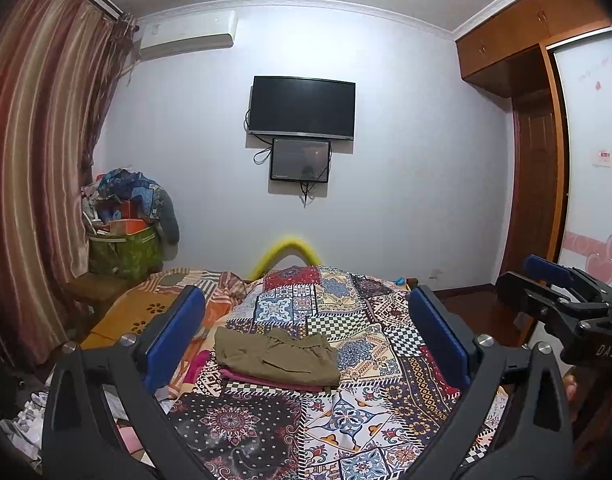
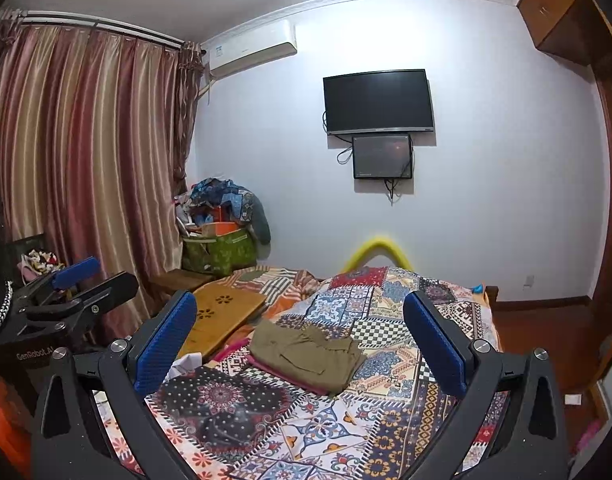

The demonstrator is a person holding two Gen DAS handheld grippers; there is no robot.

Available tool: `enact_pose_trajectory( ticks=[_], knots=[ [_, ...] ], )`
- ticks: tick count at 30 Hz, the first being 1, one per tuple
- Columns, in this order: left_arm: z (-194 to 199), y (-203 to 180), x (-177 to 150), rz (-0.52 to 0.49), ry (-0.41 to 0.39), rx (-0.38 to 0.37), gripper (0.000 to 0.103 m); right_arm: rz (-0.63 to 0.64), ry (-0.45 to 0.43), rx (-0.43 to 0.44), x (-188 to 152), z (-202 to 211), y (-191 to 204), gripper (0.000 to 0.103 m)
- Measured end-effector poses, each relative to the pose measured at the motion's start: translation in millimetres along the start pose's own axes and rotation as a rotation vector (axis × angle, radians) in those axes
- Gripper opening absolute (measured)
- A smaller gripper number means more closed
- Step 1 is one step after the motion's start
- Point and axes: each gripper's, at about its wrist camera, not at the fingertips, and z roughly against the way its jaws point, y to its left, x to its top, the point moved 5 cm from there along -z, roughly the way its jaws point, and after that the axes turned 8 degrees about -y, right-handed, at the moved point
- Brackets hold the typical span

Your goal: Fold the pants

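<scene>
1. The olive pants (image 1: 275,356) lie folded into a compact rectangle on the patchwork bedspread (image 1: 346,412), below the wall-mounted TV (image 1: 301,107) and toward the curtain side of the bed.
2. Under the pants, a pink garment (image 1: 261,380) shows as a thin edge along the near side; the pants rest on top of it.
3. The left tool (image 1: 306,336) is held above the bed, short of the pants, with its blue pads spread wide and nothing between them.
4. The right tool (image 2: 301,344) is likewise short of the pants, its pads spread wide and empty. Neither tool touches the cloth.
5. Judged from the tidy shape, the folding looks finished or nearly so; the step in hand seems to be a pull-back or check.
6. If another move is needed, it calls for lowering 1 tool to the loose waistband edge on the TV side and pressing it flat, without dragging the pink garment beneath.
</scene>
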Motion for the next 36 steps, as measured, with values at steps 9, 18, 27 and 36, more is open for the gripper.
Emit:
enact_pose_trajectory(
  ticks=[9, 18, 27, 36],
  knots=[
    [0.4, -7.0, -2.4, -0.018, 0.001, -0.018, 0.103, -0.017, -0.007, -0.008, 2.7, 2.6, -3.1, 0.103],
    [0.7, -10.0, -4.2, -0.025, 0.002, -0.030, 0.103, -0.017, -0.006, -0.012, 2.0, 4.0, -4.4, 0.103],
    [-0.6, -7.7, -6.0, -0.014, 0.018, -0.044, 0.103, -0.015, -0.008, -0.012, 2.3, 4.0, -3.7, 0.103],
    [-2.7, -7.0, -5.2, -0.005, 0.022, -0.044, 0.103, -0.015, -0.003, -0.013, 1.1, 3.9, -2.7, 0.103]
  ],
)
